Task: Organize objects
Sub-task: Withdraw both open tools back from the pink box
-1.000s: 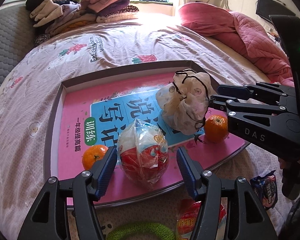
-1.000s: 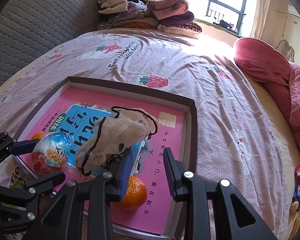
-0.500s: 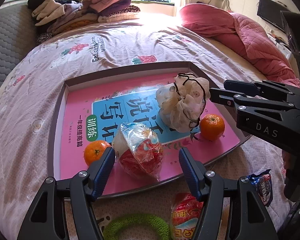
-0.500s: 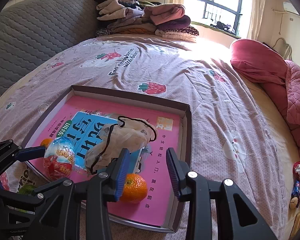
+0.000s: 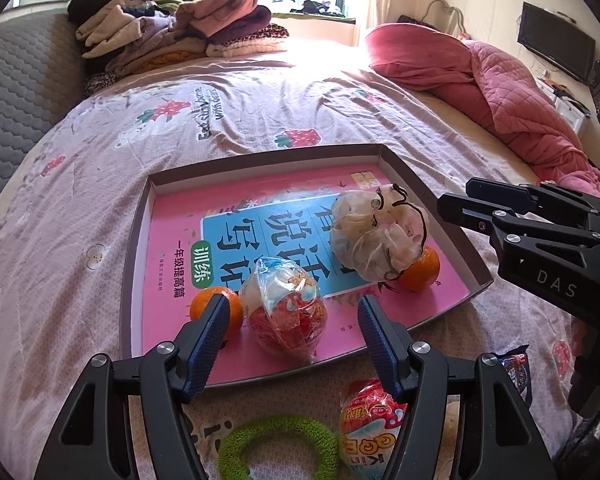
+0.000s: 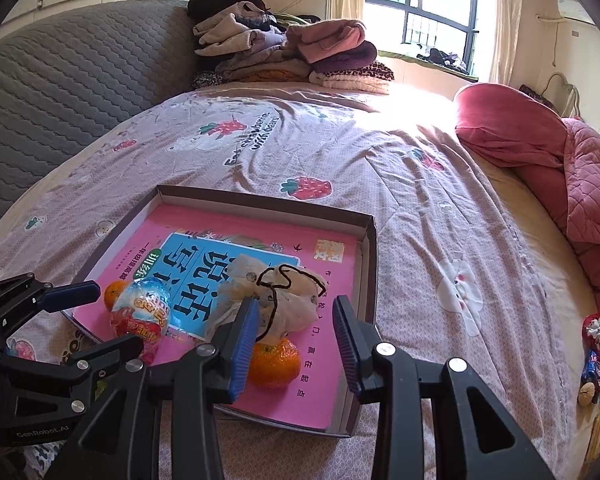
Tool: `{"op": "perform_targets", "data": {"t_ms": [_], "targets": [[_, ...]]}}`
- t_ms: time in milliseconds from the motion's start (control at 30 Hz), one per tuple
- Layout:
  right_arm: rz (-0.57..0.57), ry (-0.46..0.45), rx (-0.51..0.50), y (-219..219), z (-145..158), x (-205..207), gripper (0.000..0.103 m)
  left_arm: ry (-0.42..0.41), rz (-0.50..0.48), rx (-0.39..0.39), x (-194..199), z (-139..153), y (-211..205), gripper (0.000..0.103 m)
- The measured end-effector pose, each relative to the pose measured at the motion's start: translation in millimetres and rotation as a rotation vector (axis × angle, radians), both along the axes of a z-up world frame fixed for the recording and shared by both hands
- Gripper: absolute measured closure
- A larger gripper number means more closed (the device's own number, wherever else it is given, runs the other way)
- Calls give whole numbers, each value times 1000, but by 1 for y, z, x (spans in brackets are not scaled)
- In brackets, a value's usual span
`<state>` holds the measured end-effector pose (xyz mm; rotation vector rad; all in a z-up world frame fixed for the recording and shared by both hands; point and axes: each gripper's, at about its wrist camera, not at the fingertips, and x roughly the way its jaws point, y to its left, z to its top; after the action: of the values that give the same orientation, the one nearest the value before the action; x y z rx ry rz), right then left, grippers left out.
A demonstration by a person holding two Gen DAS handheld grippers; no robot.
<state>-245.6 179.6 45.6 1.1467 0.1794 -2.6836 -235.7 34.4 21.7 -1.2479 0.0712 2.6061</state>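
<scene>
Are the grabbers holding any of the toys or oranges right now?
No, nothing is held. The left hand-held gripper and right hand-held gripper both stand open above the box.

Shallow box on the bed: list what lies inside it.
Inside the box: a pink workbook covering the floor, two oranges, a wrapped toy egg and a drawstring pouch. The pouch partly covers one orange; whatever is under the workbook is hidden.

The bed [image 5: 260, 104] (strawberry-print sheet) carries a shallow box [image 5: 138, 240], folded clothes [image 5: 172, 36], a red quilt [image 5: 512, 92].
</scene>
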Motion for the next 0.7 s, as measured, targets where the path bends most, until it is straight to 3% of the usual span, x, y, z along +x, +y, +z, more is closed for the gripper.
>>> {"op": "perform_targets", "data": {"t_ms": [433,700], "targets": [[17,55,-38,-2,19,20,64,46,20,-9,20,24,-3,34],[52,113,-65,-10,39,37,56,72,39,-21,33,35,-10,29]]}}
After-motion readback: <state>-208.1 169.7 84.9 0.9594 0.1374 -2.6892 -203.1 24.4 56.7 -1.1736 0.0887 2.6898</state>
